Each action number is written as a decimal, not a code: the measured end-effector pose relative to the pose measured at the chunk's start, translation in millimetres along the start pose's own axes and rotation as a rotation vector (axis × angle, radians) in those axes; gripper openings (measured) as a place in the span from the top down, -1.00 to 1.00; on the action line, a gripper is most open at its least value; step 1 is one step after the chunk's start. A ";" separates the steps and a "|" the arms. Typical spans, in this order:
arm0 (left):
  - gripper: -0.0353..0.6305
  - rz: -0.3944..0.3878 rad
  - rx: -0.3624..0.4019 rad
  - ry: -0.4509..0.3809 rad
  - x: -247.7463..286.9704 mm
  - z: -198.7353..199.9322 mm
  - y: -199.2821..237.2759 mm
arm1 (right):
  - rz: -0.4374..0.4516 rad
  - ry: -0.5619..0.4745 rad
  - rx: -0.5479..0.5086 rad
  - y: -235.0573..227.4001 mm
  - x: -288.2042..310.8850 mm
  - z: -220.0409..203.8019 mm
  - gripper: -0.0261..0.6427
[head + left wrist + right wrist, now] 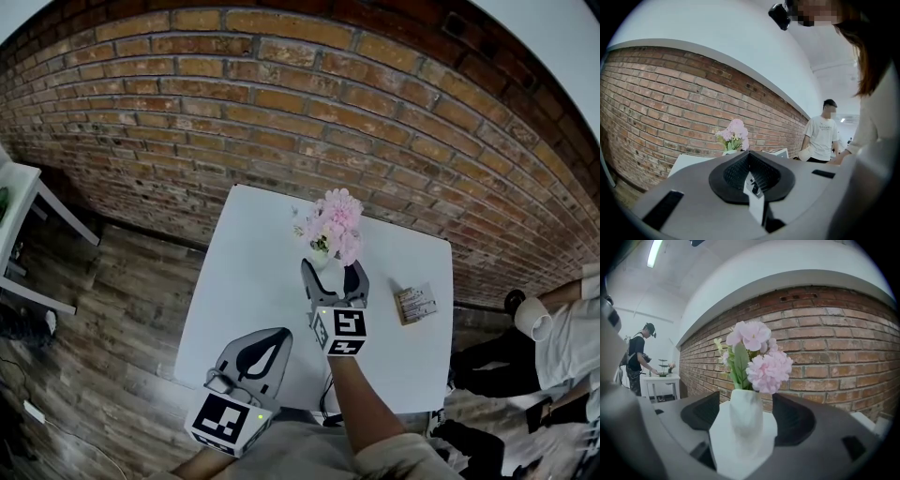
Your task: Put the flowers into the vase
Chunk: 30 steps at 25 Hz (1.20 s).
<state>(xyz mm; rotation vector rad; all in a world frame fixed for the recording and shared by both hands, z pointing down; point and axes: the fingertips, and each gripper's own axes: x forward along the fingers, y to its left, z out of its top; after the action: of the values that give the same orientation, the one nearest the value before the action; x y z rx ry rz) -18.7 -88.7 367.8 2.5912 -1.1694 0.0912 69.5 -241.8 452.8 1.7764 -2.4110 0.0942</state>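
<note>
We see the flowers [333, 223] standing in the white vase [322, 258], stems down in its neck and the pink heads pointing up, so the long axis of the bunch runs upright, with the heads fanned a little to either side. The vase itself stands upright on the white worktop [253, 272], towards the far edge and close to the brick wall [281, 112]. The right tongs [333, 272] are spread wide, one jaw on each side of the vase; in the right gripper view a gap shows between the vase and each jaw. The left tongs [277, 336] are pressed together with nothing between them, held back over the near left corner of the worktop, well apart from the vase. A small card [415, 303] lies flat near the right edge of the worktop; its print is too small for us to read. Each of the tongs carries a cube of black and white square markers, which bear patterns and no words. The worktop is square and plain, the floor [112, 309] is dark wooden planking, and a person in a white shirt [562, 337] stands to the right.
</note>
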 end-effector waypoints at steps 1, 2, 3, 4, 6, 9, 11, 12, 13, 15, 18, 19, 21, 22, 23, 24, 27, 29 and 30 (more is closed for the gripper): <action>0.87 0.001 -0.001 0.005 -0.6 -1.0 -0.5 | -0.003 0.004 -0.001 -0.3 -1.8 -1.5 -0.13; 0.87 -0.001 -0.001 0.008 -1.1 -1.7 -1.5 | -0.007 0.008 0.000 -0.7 -3.8 -2.9 -0.12; 0.87 -0.006 0.000 0.006 -1.3 -1.4 -3.0 | -0.011 0.011 0.002 -1.3 -5.9 -4.2 -0.11; 0.87 -0.011 0.003 0.001 -1.3 -0.2 -4.7 | -0.015 0.012 0.003 -1.8 -8.1 -5.1 -0.07; 0.87 -0.017 0.010 -0.009 -1.6 1.3 -7.0 | -0.022 0.012 0.003 -2.1 -12.6 -5.9 0.01; 0.87 -0.023 0.006 -0.008 -1.9 1.4 -10.5 | -0.027 0.017 -0.002 -1.2 -19.6 -6.6 0.11; 0.87 -0.028 0.008 -0.011 -1.0 1.8 -12.9 | -0.034 0.020 -0.002 -1.8 -25.0 -7.4 0.21; 0.87 -0.029 0.010 -0.013 -0.4 1.8 -13.9 | -0.041 0.022 -0.001 -2.6 -27.8 -8.1 0.27; 0.87 -0.030 0.013 -0.014 0.0 1.5 -14.8 | -0.048 0.023 -0.001 -3.5 -30.7 -8.6 0.34; 0.87 -0.032 0.015 -0.013 0.5 1.2 -16.4 | -0.060 0.019 0.004 -4.7 -36.3 -7.7 0.48; 0.87 -0.040 0.013 -0.013 1.9 2.5 -19.8 | -0.067 0.003 0.005 -4.5 -43.7 -1.1 0.61; 0.87 -0.041 0.016 -0.013 2.5 2.6 -20.5 | -0.071 -0.004 0.002 -4.7 -46.2 2.6 0.66; 0.87 -0.040 0.022 -0.017 3.7 3.2 -21.3 | -0.078 -0.022 -0.005 -4.8 -52.0 12.5 0.72; 0.87 -0.040 0.023 -0.019 4.2 3.6 -21.5 | -0.081 -0.032 -0.008 -4.2 -55.1 18.8 0.75; 0.87 -0.040 0.024 -0.021 4.7 4.2 -21.6 | -0.082 -0.044 -0.012 -3.0 -58.3 25.9 0.81; 0.87 -0.041 0.025 -0.023 5.3 5.0 -21.7 | -0.081 -0.059 -0.017 -1.3 -61.8 33.8 0.85; 0.87 -0.043 0.033 -0.031 7.7 7.2 -22.8 | -0.066 -0.102 -0.034 6.6 -74.1 57.3 0.89; 0.87 -0.041 0.035 -0.035 9.4 8.4 -23.6 | -0.058 -0.124 -0.047 11.3 -84.4 70.4 0.90; 0.87 -0.040 0.037 -0.036 10.1 9.2 -23.9 | -0.054 -0.133 -0.048 12.8 -90.0 76.6 0.90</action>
<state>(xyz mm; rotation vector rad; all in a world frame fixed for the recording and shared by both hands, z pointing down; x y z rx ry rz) 5.2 -83.7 355.0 2.6576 -1.1382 0.0581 77.3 -163.4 363.8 1.8803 -2.4294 -0.0905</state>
